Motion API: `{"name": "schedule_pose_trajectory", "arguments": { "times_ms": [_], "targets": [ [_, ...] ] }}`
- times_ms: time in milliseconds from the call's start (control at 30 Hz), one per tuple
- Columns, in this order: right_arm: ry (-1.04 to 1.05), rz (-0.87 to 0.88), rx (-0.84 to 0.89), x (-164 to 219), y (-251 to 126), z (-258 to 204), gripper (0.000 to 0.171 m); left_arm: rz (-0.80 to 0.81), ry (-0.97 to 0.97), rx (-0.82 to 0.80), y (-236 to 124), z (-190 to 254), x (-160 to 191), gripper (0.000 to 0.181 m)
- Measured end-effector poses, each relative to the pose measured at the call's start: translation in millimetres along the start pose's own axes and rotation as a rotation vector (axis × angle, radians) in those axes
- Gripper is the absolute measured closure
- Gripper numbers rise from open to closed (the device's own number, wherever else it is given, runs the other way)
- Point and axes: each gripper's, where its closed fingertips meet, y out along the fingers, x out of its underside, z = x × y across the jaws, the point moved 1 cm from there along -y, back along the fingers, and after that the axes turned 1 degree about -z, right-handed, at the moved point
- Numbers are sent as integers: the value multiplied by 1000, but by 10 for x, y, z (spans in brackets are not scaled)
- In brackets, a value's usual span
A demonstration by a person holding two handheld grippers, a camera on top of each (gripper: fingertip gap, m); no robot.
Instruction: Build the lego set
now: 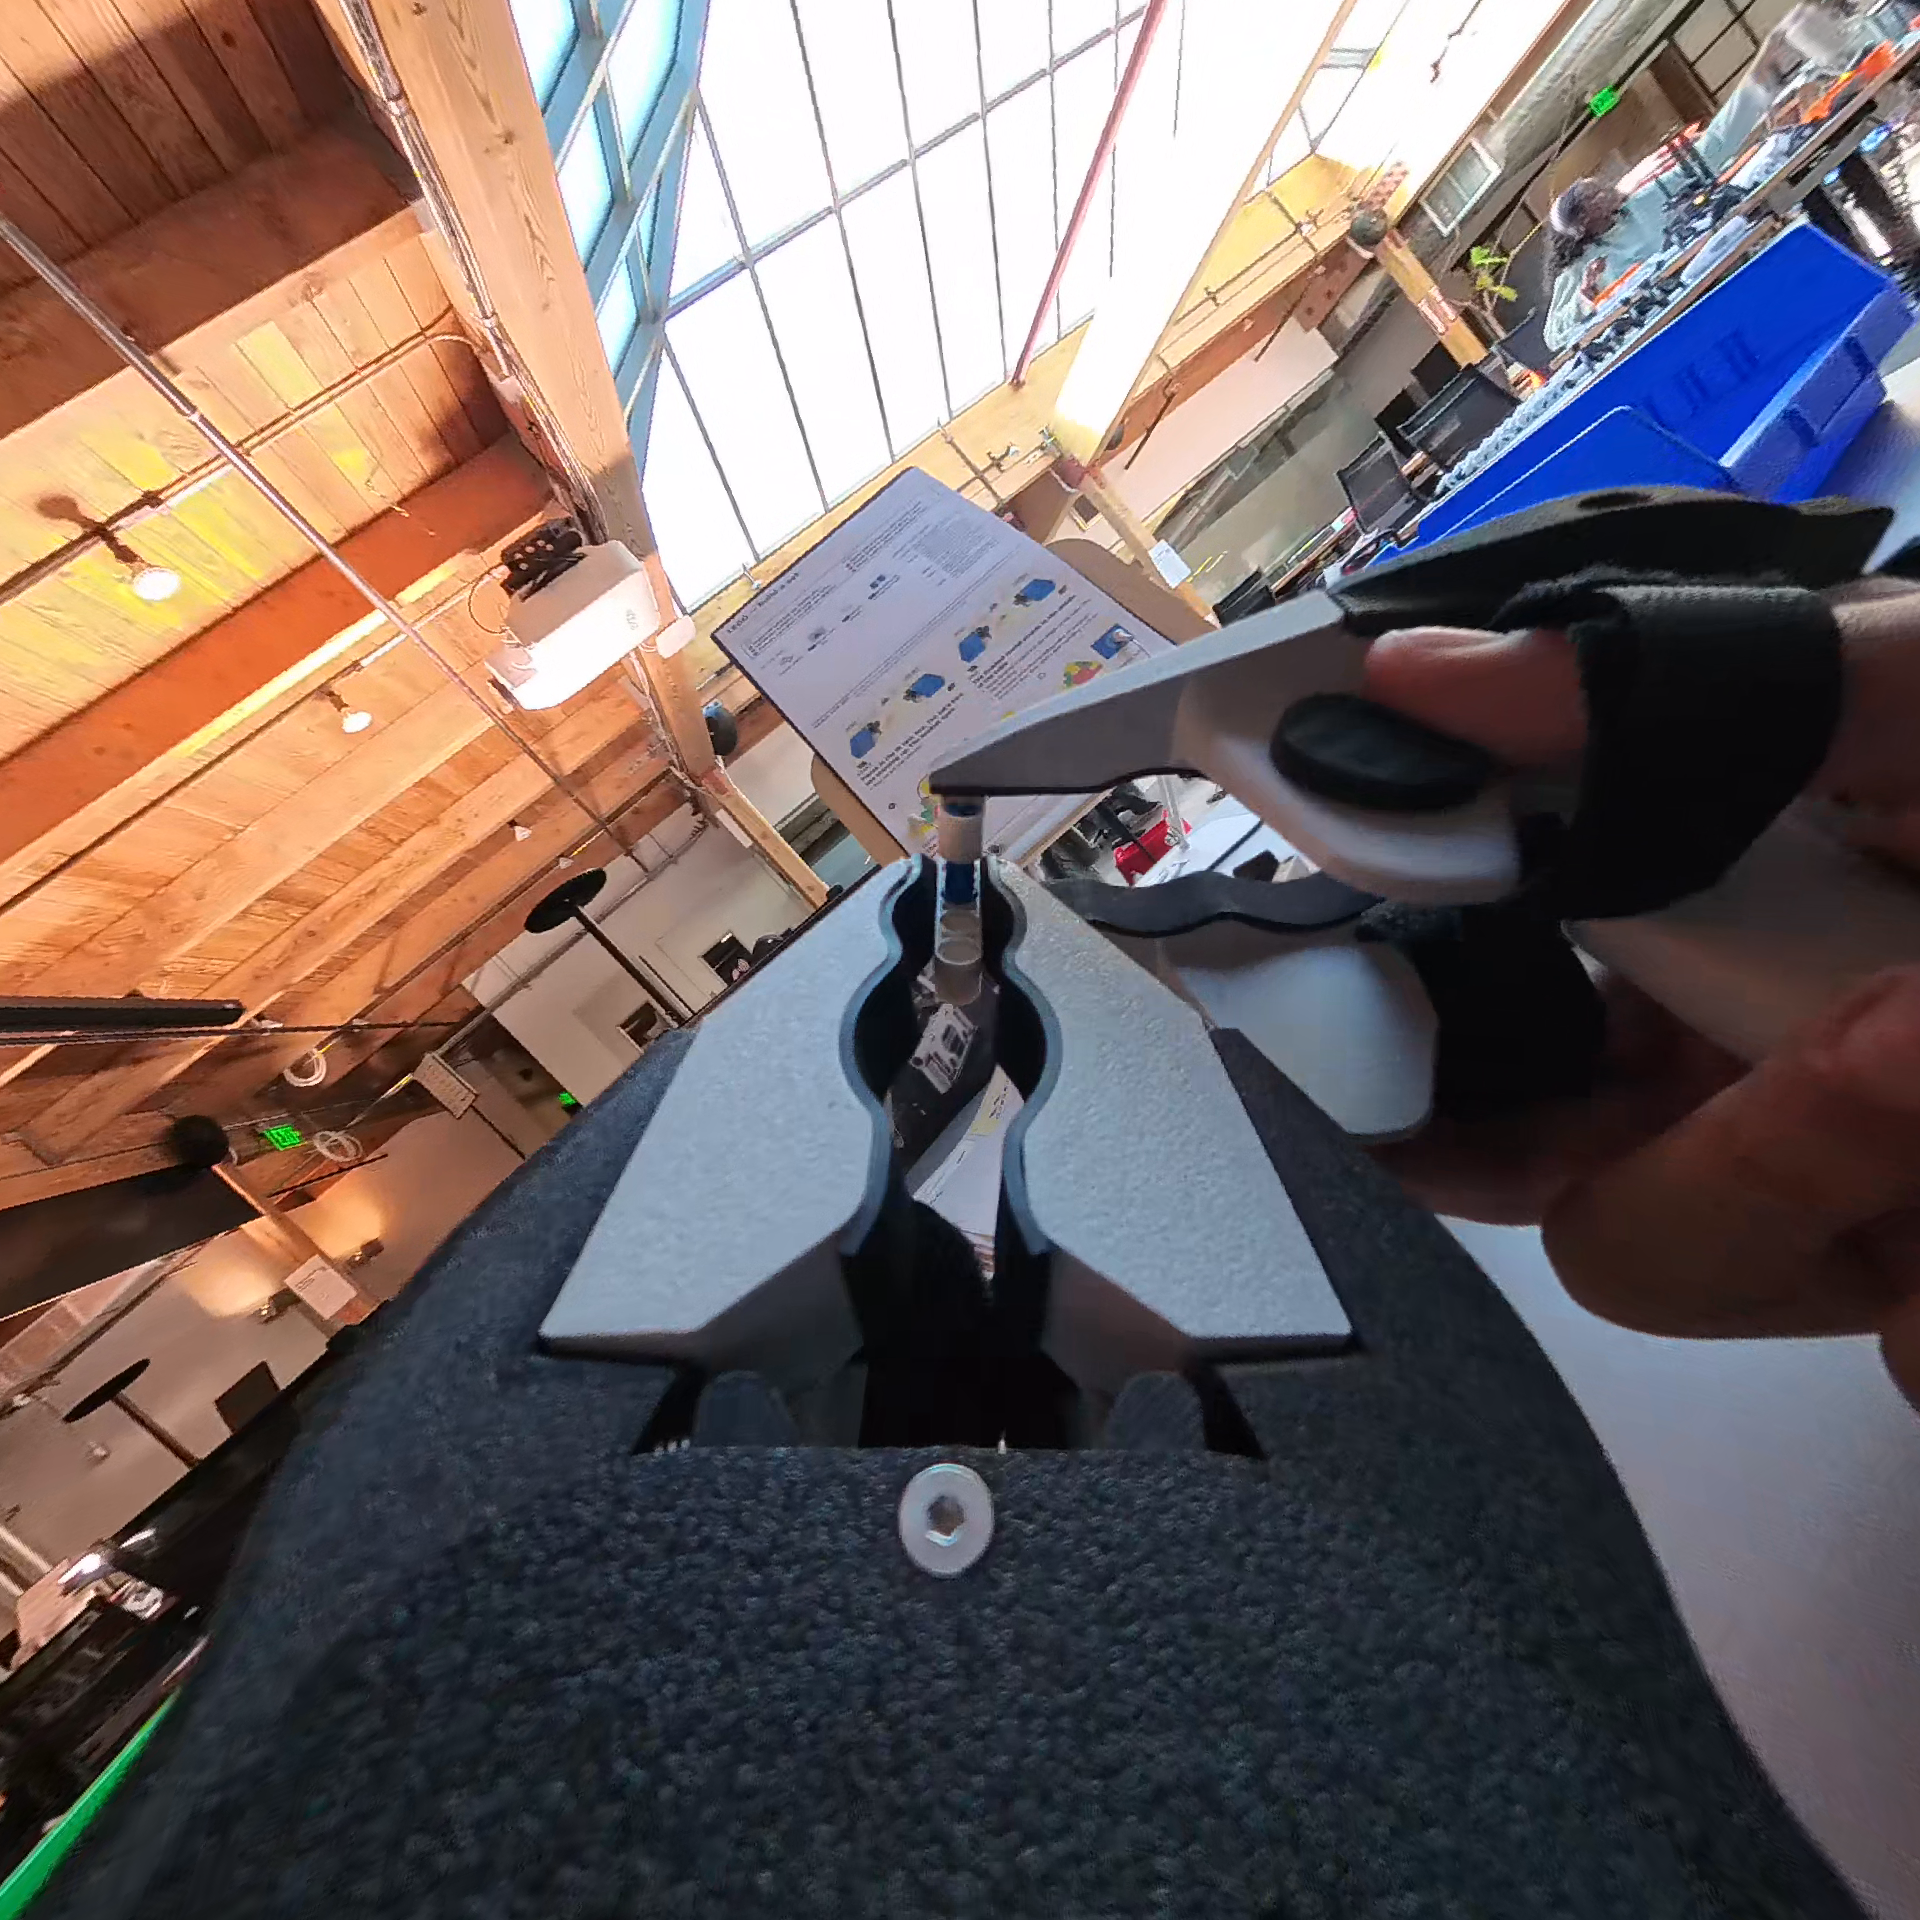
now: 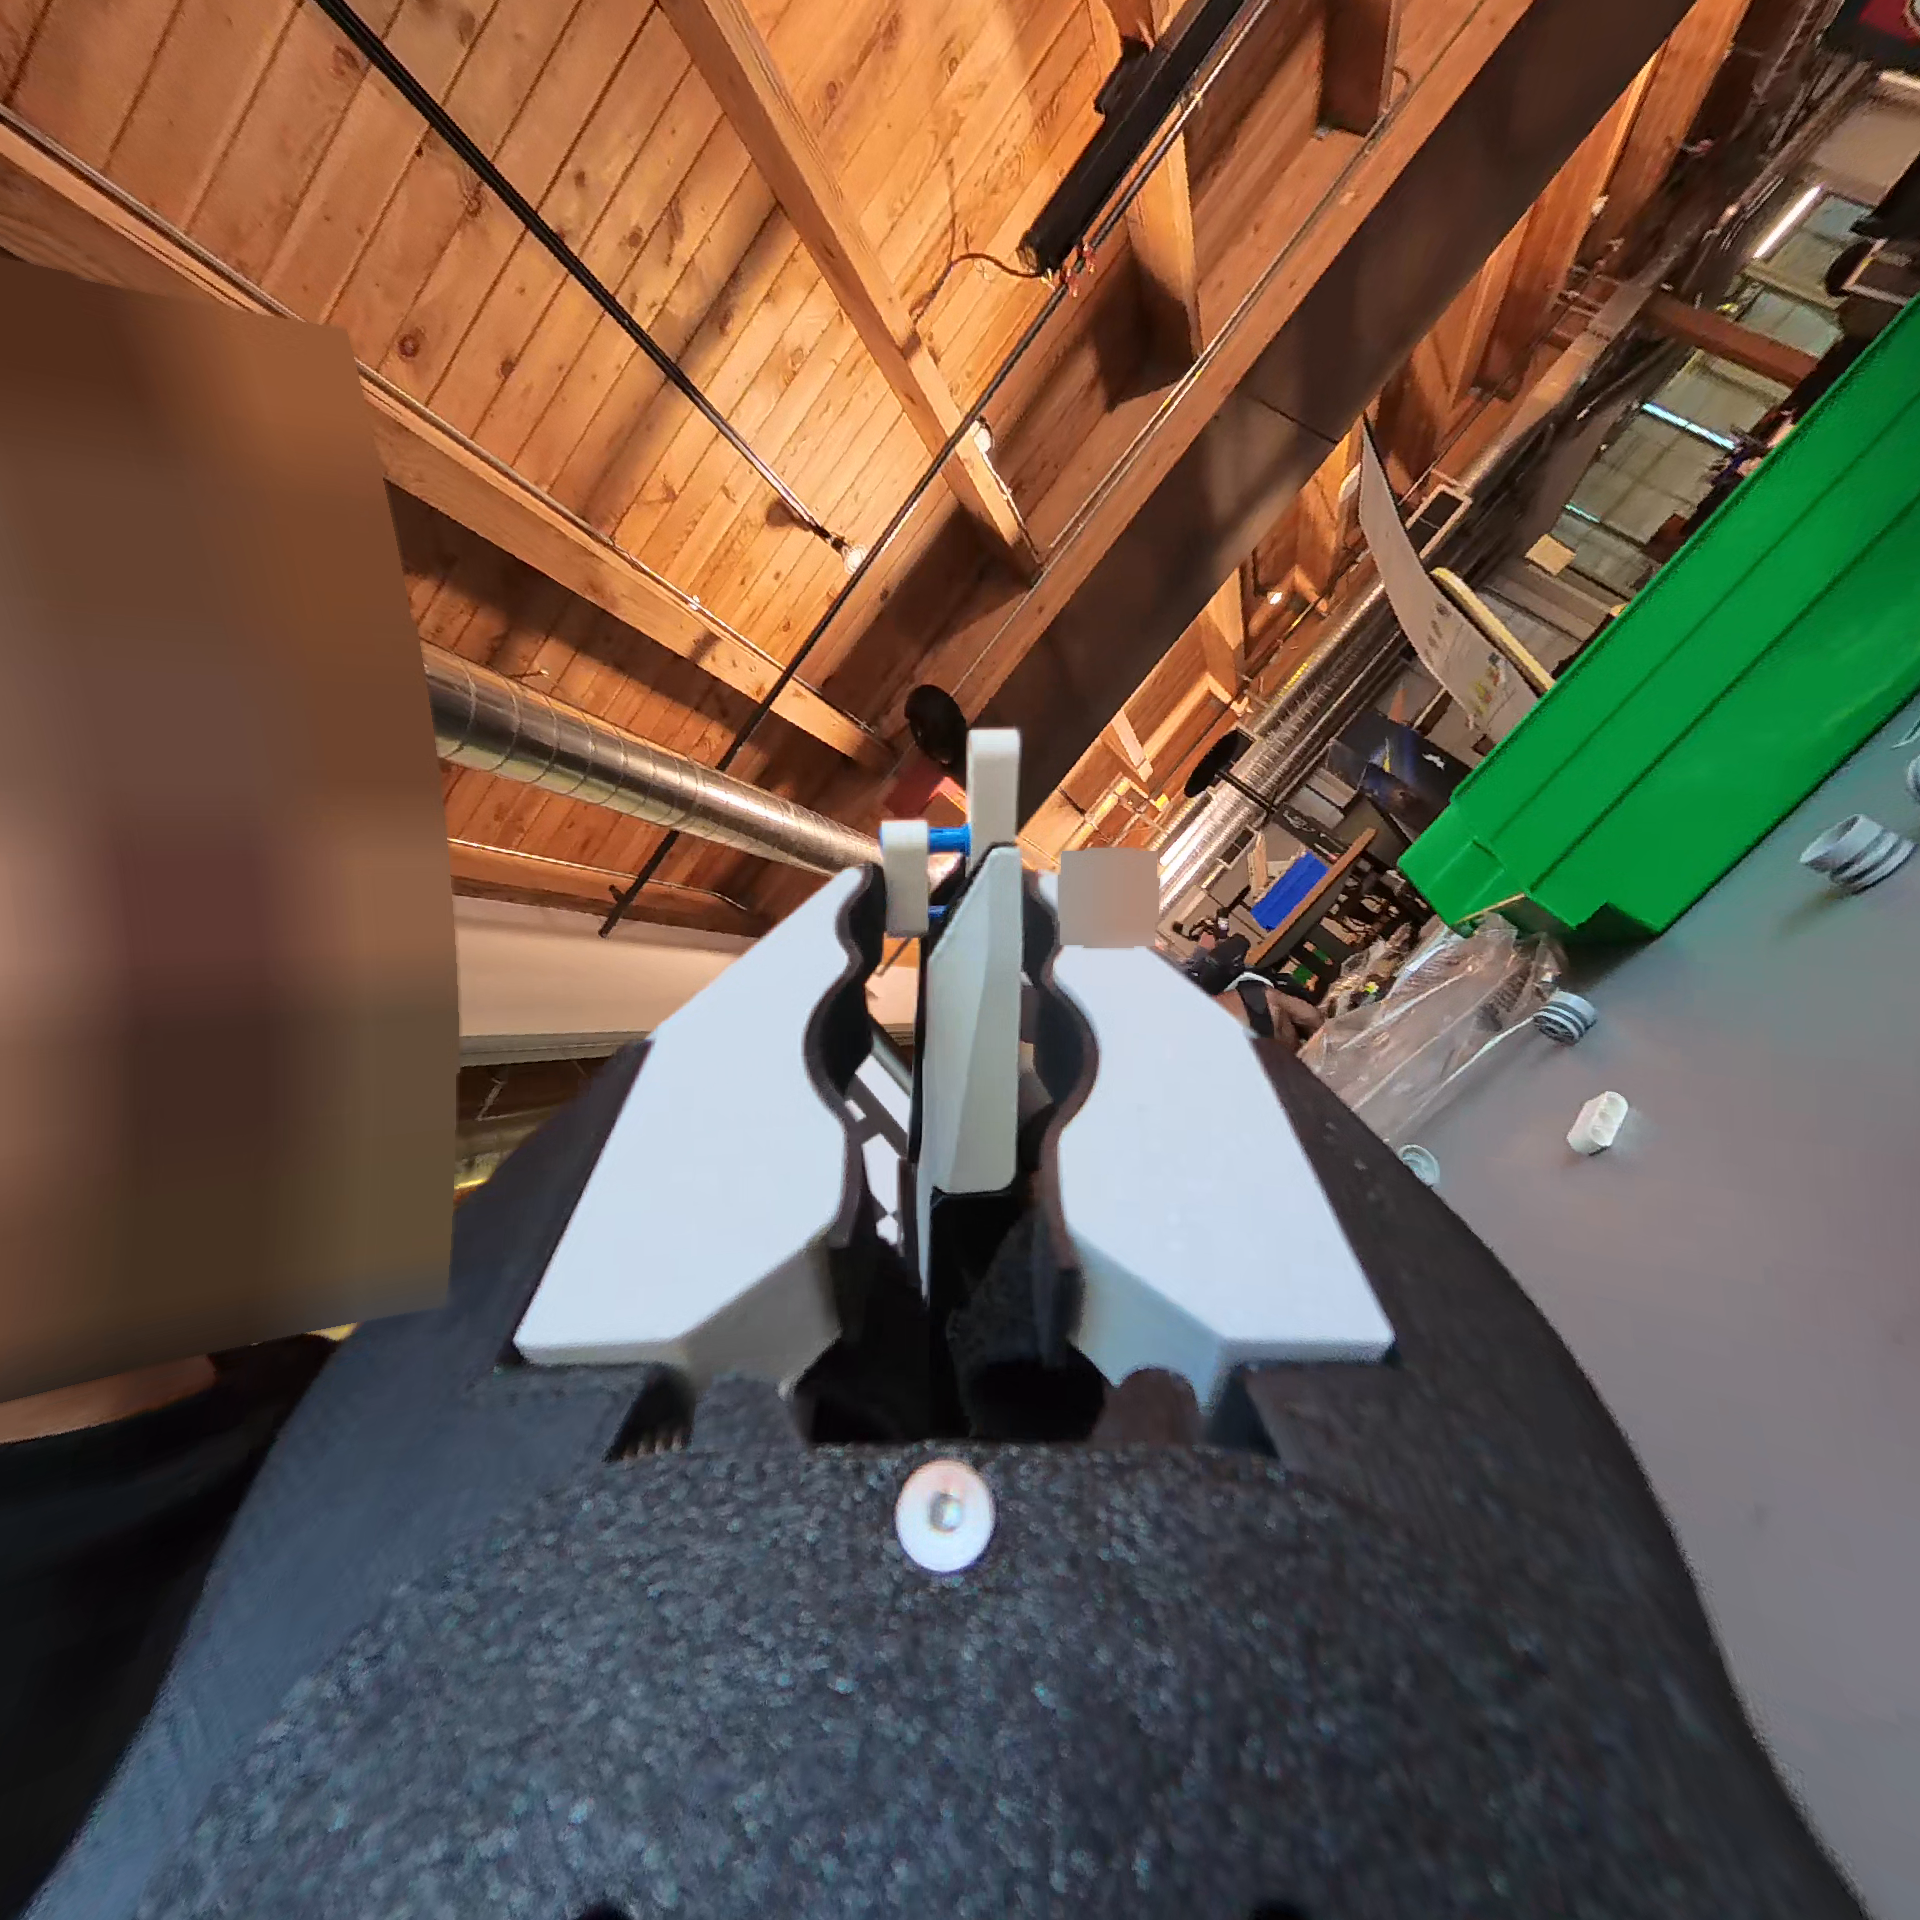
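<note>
The left gripper [image 1: 956,914], two grey scalloped fingers on a black textured body, is nearly closed, pinching a small white lego beam with blue pins [image 1: 958,904] upright at its tips. The other gripper's grey finger [image 1: 1132,717] touches that piece's top from the right, with a gloved hand [image 1: 1662,831] behind. In the right wrist view, the right gripper [image 2: 956,914] stands narrowly parted around a tall white lego panel [image 2: 971,1029]; a small white beam on blue pins [image 2: 906,873] sits at its tip. Farther right, a green plastic bin [image 2: 1683,717] borders the grey tabletop [image 2: 1714,1195].
</note>
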Motion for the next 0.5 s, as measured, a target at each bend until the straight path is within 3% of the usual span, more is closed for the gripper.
{"name": "schedule_pose_trajectory", "arguments": {
  "times_ms": [500],
  "targets": [
    [-9, -30, -81, 79, 6, -68, 149, 44, 53, -36, -50, -10, -83, 175]
  ]
}}
